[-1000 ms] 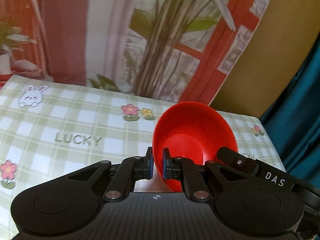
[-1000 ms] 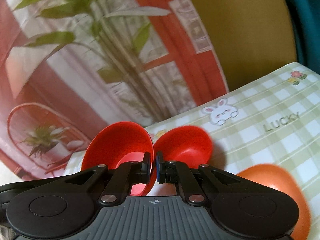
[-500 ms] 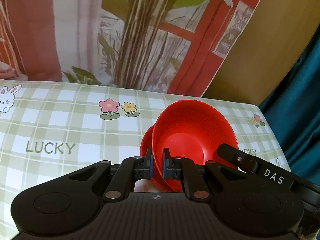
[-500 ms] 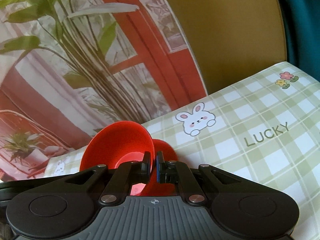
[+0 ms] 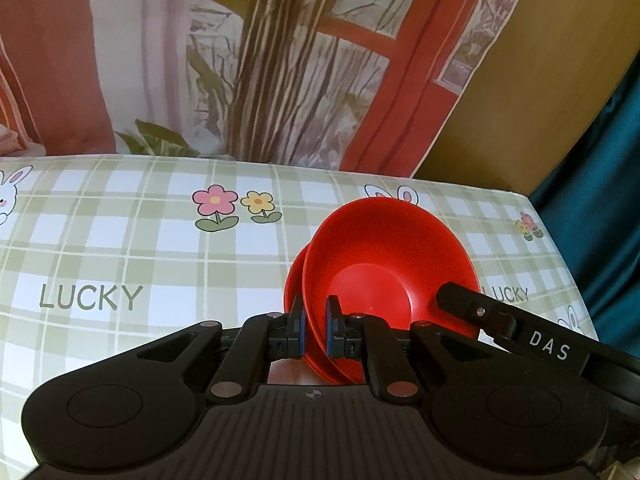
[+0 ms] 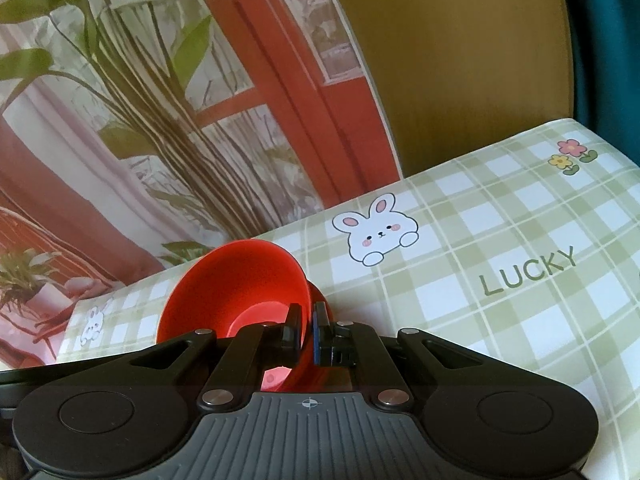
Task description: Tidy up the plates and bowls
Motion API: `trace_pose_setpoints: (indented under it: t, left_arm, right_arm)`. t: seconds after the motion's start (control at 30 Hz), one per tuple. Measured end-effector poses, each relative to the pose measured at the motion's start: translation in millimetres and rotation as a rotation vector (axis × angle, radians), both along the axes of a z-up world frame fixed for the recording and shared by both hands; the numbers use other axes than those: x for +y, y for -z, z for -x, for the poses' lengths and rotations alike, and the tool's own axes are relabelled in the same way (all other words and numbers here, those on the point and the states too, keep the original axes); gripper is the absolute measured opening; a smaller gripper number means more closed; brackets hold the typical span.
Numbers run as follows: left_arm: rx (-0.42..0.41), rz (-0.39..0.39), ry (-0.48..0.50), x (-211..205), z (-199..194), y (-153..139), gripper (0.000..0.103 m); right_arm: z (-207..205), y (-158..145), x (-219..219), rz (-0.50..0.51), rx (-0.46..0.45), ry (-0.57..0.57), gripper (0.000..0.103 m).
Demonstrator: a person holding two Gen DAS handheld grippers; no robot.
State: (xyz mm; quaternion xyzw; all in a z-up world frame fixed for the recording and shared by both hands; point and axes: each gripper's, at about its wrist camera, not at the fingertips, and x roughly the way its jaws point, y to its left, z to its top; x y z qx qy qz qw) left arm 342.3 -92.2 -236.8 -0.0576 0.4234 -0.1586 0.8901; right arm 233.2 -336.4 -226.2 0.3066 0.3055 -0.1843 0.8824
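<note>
upper red bowl [image 5: 372, 280]: tilted, rim pinched on two opposite sides, sitting partly inside a second bowl at the right end of the table, near the back edge
lower red bowl [image 5: 294, 280]: only a sliver of rim visible beside the upper one; resting on the cloth, by the look of it; full seating of the pair impossible to tell
left gripper [image 5: 314, 316]: nearly closed, blue pads clamped on the near rim of the upper red bowl, one finger inside and one outside
right gripper [image 6: 307, 320]: almost fully closed, nipping the opposite rim of the same bowl in the same way
step in hand: probably nesting one bowl in the other, release not yet made
risk, trapped fingers: outer fingers perhaps wedged between the two rims; opening there likely to lever the upper bowl up or drag the lower one sideways
risk, uneven release: letting go on one side first likely to tip the tilted bowl and pop it out of the stack
risk, thin grip: smooth plastic rim held by small pads, so prone to slipping or twisting under any pull between the two hands
risk, sliding base: lower bowl loose on the checked tablecloth [image 5: 120, 240], easy to shove with a downward push
table edge [image 5: 560, 248]: just beside the stack, teal curtain [image 5: 608, 200] beyond; a skid that way could send both bowls off
</note>
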Motion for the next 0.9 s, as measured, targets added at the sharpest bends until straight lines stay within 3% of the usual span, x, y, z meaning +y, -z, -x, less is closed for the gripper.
trace_pose_setpoints:
  t: [0.63, 0.9]
  left_arm:
    - [-0.005, -0.011, 0.029, 1.0, 4.7, -0.8, 0.012]
    - [-0.018, 0.015, 0.024, 7.8, 7.1, -7.1, 0.020]
  right_arm:
    - [2.4, 5.6, -5.0, 0.009, 0.016, -0.014, 0.011]
    - [0.7, 9.8, -7.1, -0.006, 0.032, -0.017, 0.011]
